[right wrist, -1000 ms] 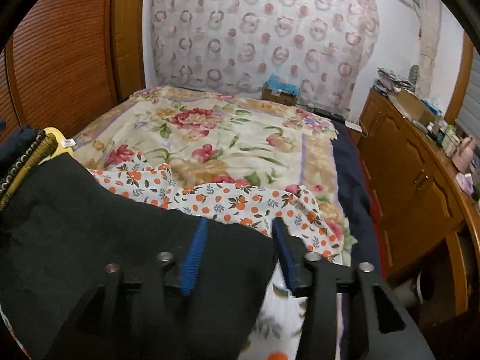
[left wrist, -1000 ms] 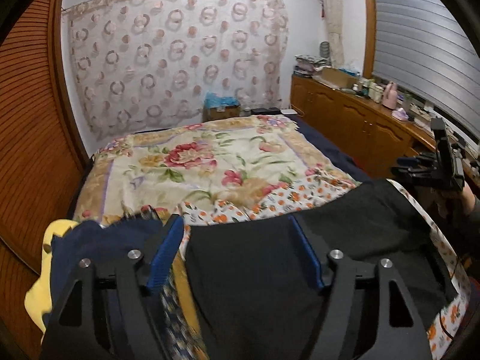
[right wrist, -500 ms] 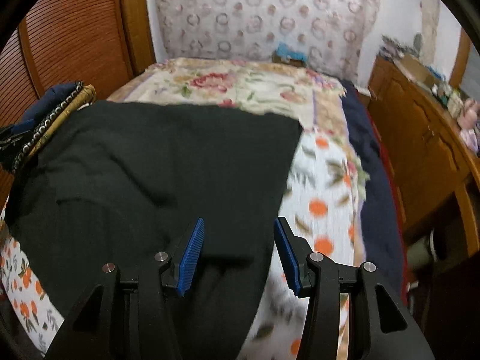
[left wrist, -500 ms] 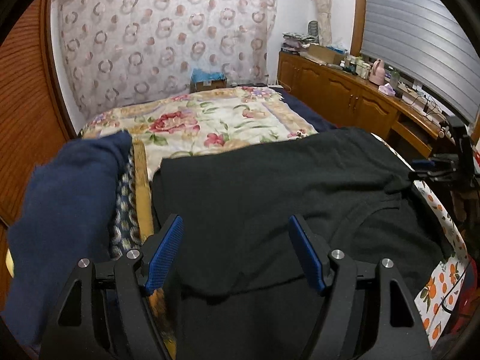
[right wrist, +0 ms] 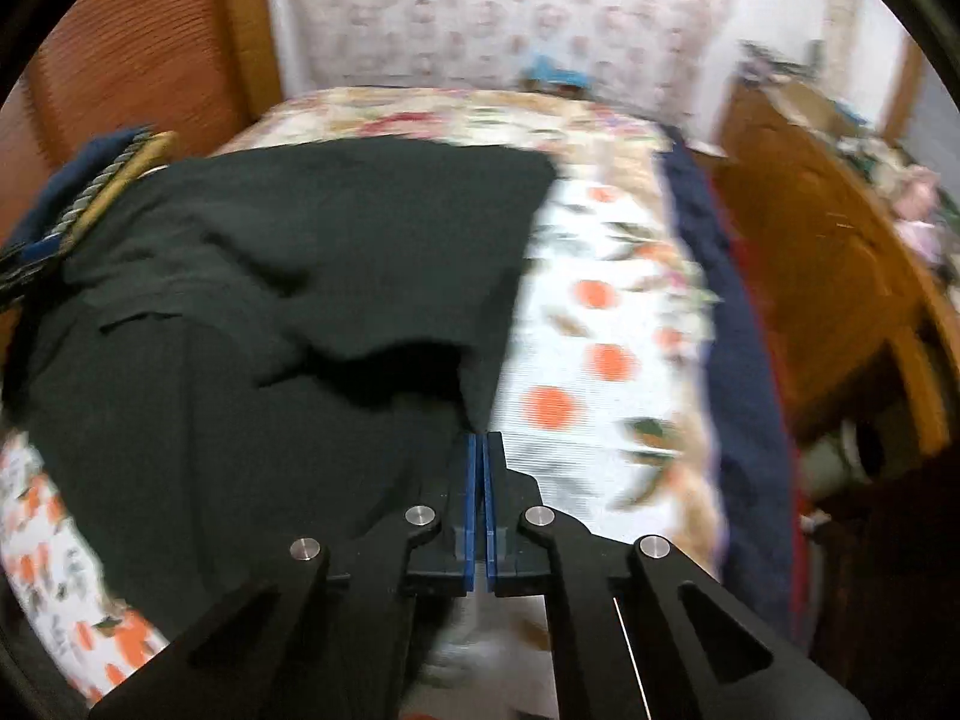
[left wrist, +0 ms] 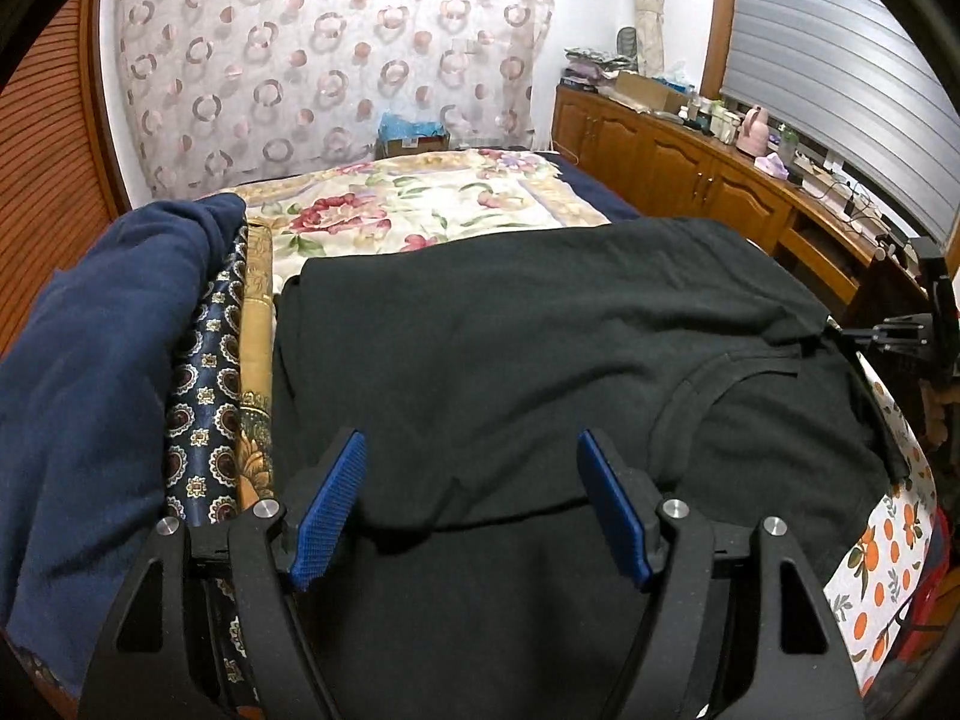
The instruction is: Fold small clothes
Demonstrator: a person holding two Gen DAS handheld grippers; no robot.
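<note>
A black garment (left wrist: 540,360) lies spread on the orange-print sheet (left wrist: 888,546), its far half folded over toward me. My left gripper (left wrist: 471,501) is open just above its near folded edge, with nothing between the pads. In the right wrist view the garment (right wrist: 270,276) fills the left side. My right gripper (right wrist: 480,450) has its blue pads pressed together at the garment's right edge; the view is blurred, and I cannot tell whether cloth is pinched. The right gripper also shows in the left wrist view (left wrist: 918,324) at the garment's right side.
A pile of dark blue and patterned clothes (left wrist: 120,360) lies left of the garment. The floral bedspread (left wrist: 420,204) stretches behind. A wooden cabinet (left wrist: 690,162) runs along the right wall, cluttered on top. A wooden sliding door (right wrist: 138,54) stands at the left.
Both grippers swung down and toward me, laying the far half of the black garment over the near half. The right gripper's jaws went from open to pressed together. The left stayed open.
</note>
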